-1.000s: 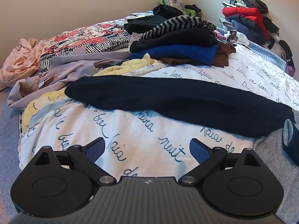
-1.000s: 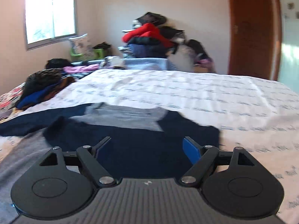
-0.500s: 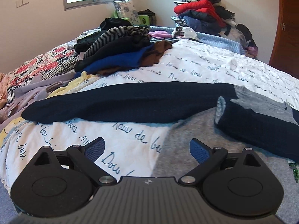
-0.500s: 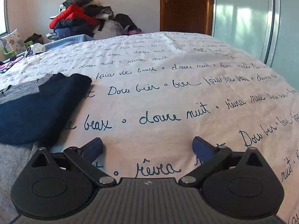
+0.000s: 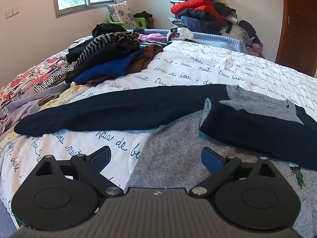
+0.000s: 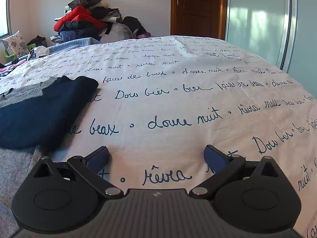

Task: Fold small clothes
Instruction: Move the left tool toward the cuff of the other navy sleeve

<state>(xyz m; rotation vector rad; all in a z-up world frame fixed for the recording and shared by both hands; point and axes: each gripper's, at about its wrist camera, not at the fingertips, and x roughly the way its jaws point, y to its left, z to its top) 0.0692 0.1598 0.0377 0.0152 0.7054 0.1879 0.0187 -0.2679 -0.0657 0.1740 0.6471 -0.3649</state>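
A grey sweater with navy sleeves point(image 5: 178, 138) lies flat on the bed. One navy sleeve point(image 5: 111, 113) stretches out to the left; the other point(image 5: 257, 127) is folded across the grey chest. My left gripper point(image 5: 155, 157) hovers open over the sweater's lower left edge, nothing between its pads. In the right wrist view the folded navy sleeve point(image 6: 43, 109) lies at the left. My right gripper point(image 6: 156, 156) stands wide open over bare bedspread, to the right of the sweater, holding nothing.
The white bedspread with blue script point(image 6: 178, 91) covers the bed. A stack of folded clothes point(image 5: 111, 59) sits at the far left, loose garments point(image 5: 35, 83) beside it. A big heap of clothes point(image 5: 206, 13) rises against the far wall. A wooden door point(image 6: 196, 10) stands beyond.
Both views swung to the right. The left gripper moved from over the outstretched sleeve to the sweater's grey body. The right gripper left the folded sleeve and now hangs over bare bedspread, jaws wider.
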